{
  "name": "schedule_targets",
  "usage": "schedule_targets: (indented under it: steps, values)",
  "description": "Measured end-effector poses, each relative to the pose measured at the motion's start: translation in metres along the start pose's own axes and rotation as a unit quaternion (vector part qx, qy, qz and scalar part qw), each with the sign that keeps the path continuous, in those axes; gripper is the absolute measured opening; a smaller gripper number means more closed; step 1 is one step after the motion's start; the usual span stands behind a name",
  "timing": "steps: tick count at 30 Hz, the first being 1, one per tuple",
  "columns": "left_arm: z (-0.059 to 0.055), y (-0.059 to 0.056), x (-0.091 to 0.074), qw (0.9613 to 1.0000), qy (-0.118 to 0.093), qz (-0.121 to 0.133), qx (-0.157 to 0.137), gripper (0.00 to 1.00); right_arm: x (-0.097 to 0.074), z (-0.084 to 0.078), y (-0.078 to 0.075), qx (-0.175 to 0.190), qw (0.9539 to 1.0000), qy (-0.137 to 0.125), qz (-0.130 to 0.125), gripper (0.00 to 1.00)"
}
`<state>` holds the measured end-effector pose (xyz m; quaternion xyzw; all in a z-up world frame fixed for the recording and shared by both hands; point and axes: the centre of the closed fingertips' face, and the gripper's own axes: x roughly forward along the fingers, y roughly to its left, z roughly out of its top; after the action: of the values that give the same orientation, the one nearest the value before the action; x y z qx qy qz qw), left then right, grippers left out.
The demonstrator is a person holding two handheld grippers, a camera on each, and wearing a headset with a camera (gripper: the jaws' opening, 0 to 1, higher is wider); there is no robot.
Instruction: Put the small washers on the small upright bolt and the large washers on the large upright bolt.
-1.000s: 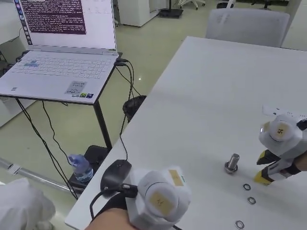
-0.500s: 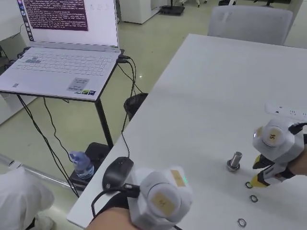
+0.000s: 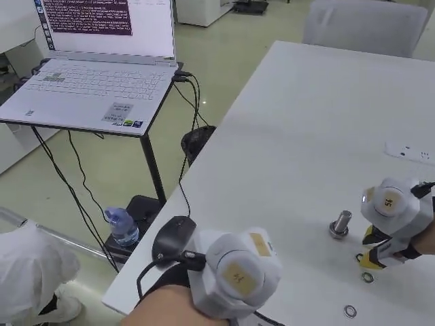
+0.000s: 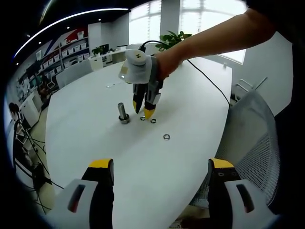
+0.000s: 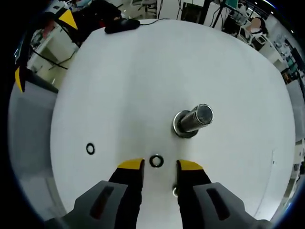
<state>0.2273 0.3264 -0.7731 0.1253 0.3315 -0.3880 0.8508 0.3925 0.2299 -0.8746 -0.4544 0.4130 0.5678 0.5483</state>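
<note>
**Surface** (image 3: 292, 136): white, it carries every task item at the person's right-hand end.

**Upright bolt** (image 5: 193, 119): one bolt, standing on its head with the shank free and nothing threaded on it. Whether it is the small or the large one cannot be told.

**First washer** (image 5: 156, 161): lies flat just beside the bolt's base, directly between the right fingertips.

**Second washer** (image 5: 90, 149): lies flat, well apart to the side, untouched.

**Third washer** (image 5: 175, 192): lies flat, partly hidden by one right finger.

**Right gripper** (image 5: 160, 167): points down at the surface, its fingers a narrow gap apart and holding nothing. They straddle the first washer, likely so that they can close on its rim. A thin ring lying flat offers little edge, so the tips probably need to reach the surface itself.

**Left gripper** (image 4: 161, 164): its fingers are spread wide and empty. It is held back over the near edge, apparently to keep out of the working side.

**Laptop** (image 3: 95, 88) and **mouse** (image 3: 173, 238): the laptop is on a stand beside the surface and the mouse sits at the corner; neither is involved.

**Progress**: judged early, with no washer on the bolt.
</note>
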Motion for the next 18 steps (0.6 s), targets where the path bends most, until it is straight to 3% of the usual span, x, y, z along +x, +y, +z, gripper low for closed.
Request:
schedule_targets:
  steps: [18]
  values:
    - [-0.002, -0.001, 0.001, 1.0, 0.002, 0.002, -0.006, 0.77, -0.001, 0.0, 0.013, 0.014, 0.9999, -0.005, 0.006, 0.24]
